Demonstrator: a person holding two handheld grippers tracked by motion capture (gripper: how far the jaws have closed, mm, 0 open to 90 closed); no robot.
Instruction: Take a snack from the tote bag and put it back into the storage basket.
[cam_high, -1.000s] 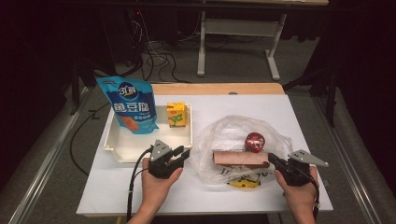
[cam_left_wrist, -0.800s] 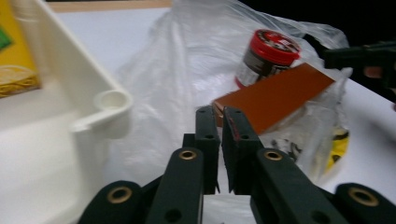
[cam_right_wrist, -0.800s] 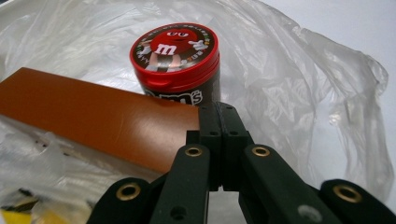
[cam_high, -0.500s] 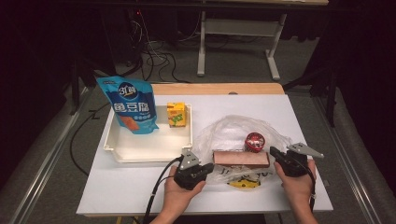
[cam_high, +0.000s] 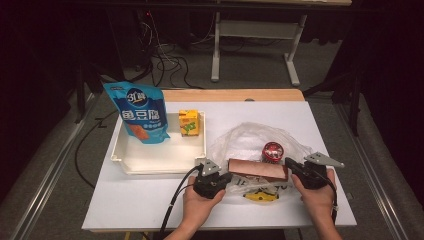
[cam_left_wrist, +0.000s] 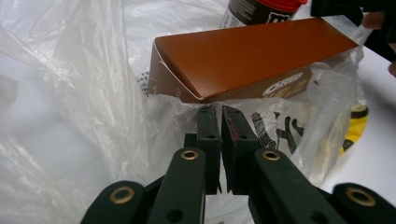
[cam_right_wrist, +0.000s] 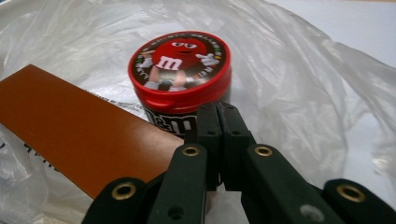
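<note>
White counter (cam_high: 150, 200) sitting in dark room, cables trailing behind; left tool (cam_high: 226, 178) and right tool (cam_high: 292, 166) both pinching plastic bag (cam_high: 245, 142).

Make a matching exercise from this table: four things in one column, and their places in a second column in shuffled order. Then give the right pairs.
Things:
1. blue pouch
2. yellow carton
3. brown box
4. red-lidded can

Places:
A. lying flat on the clear plastic bag, between the two grippers
B. standing upright on the bag, just behind the brown box
C. leaning at the far left corner of the white tray
D. standing at the far right corner of the tray

Pairs: 1-C, 2-D, 3-A, 4-B
</note>
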